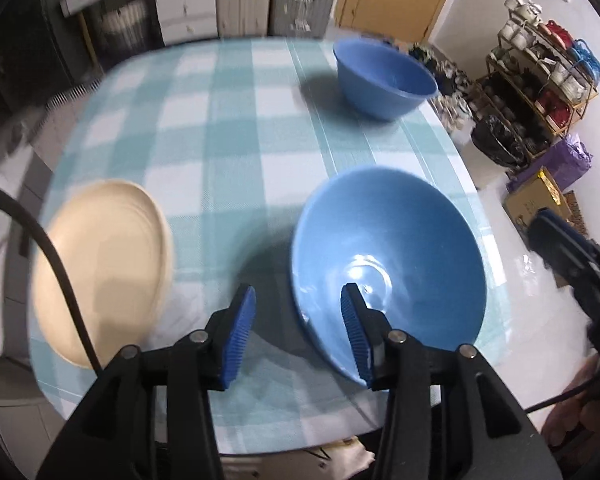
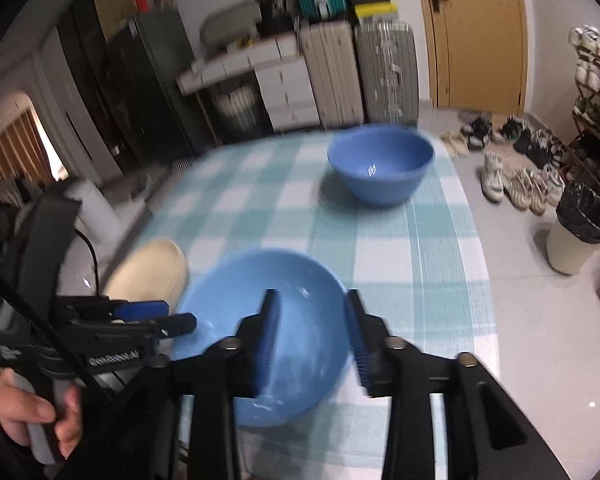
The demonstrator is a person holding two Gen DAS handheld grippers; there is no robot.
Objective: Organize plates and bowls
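A large blue bowl point(image 1: 388, 248) point(image 2: 228, 292) stands near the front edge of the checked tablecloth point(image 1: 220, 120) point(image 2: 400, 260). My left gripper point(image 1: 298, 308) point(image 2: 172, 318) is open and straddles the bowl's left rim, one finger inside and one outside, without pressing. My right gripper point(image 2: 313, 320) is open over the bowl's right rim in the same way; only its tip point(image 1: 548, 224) shows in the left wrist view. A second blue bowl point(image 1: 384, 76) point(image 2: 380, 168) sits at the far right of the table. A cream plate point(image 1: 108, 264) point(image 2: 148, 268) lies at the left.
The table edge runs close along the right. Beyond it are a shoe rack point(image 1: 540, 80), shoes point(image 2: 520, 184) on the floor and a lined bin point(image 2: 580, 224). Suitcases point(image 2: 360, 76) and drawers stand behind. A hand point(image 2: 32, 412) grips the left tool.
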